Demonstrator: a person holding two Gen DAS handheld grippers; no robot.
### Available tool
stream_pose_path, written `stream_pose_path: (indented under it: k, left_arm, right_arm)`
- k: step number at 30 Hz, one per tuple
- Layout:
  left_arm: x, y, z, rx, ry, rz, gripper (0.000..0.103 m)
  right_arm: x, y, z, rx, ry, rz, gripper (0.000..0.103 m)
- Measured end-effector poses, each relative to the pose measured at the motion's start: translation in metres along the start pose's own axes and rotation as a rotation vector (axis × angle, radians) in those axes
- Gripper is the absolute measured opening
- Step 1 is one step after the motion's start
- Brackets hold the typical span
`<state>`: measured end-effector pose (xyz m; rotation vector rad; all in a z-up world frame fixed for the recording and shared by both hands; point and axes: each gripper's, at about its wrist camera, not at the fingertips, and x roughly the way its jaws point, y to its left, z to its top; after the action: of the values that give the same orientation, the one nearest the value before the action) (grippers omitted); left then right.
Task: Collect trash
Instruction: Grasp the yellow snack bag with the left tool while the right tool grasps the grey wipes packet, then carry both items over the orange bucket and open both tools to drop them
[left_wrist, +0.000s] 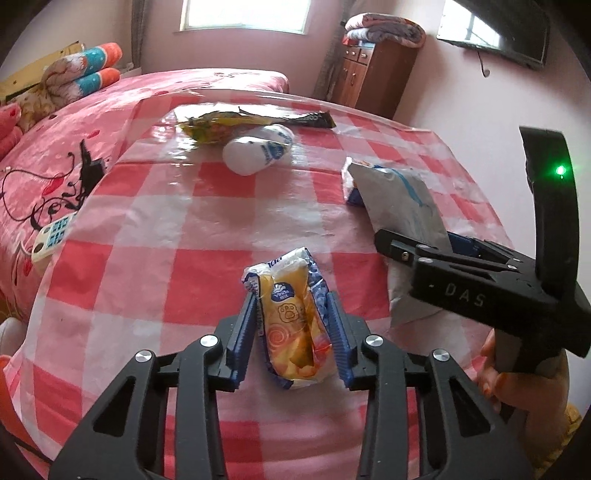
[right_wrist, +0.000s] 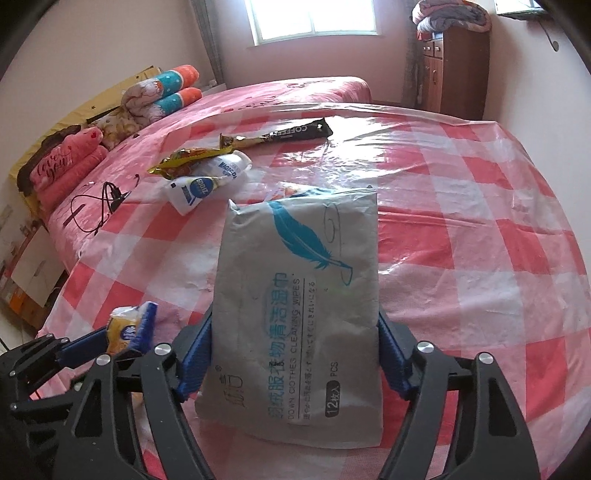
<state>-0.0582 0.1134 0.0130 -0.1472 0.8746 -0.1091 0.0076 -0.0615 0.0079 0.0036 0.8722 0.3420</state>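
Observation:
My left gripper (left_wrist: 291, 325) is shut on a yellow and blue tissue packet (left_wrist: 291, 314), its blue pads pressing both sides just above the red-and-white checked tablecloth (left_wrist: 166, 229). My right gripper (right_wrist: 295, 354) is shut on a grey pack of cleaning wipes (right_wrist: 299, 295) with a teal feather print, its pads against both long edges. In the left wrist view the wipes pack (left_wrist: 399, 199) sticks up tilted from the right gripper (left_wrist: 417, 240) at the right. In the right wrist view the left gripper (right_wrist: 125, 332) with its packet appears at lower left.
Farther back on the cloth lie a white bottle (left_wrist: 258, 151), a yellow snack wrapper (left_wrist: 218, 125) and a black coffee sachet (left_wrist: 310, 119). A small blue-white packet (left_wrist: 351, 184) sits behind the wipes. The pink bed (left_wrist: 55, 147) at left holds a remote (left_wrist: 51, 232) and a cable.

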Motion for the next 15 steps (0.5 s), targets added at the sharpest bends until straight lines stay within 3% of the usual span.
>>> stream_pose_path:
  k: [8, 15]
  left_arm:
    - [-0.016, 0.03, -0.009, -0.071, -0.023, -0.019, 0.037]
    - [-0.03, 0.048, -0.017, -0.102, -0.046, -0.03, 0.037]
  right_arm:
    - [-0.007, 0.003, -0.001, -0.01, -0.031, 0.018, 0.067]
    - [-0.013, -0.008, -0.007, 0.066, -0.034, 0.065, 0.065]
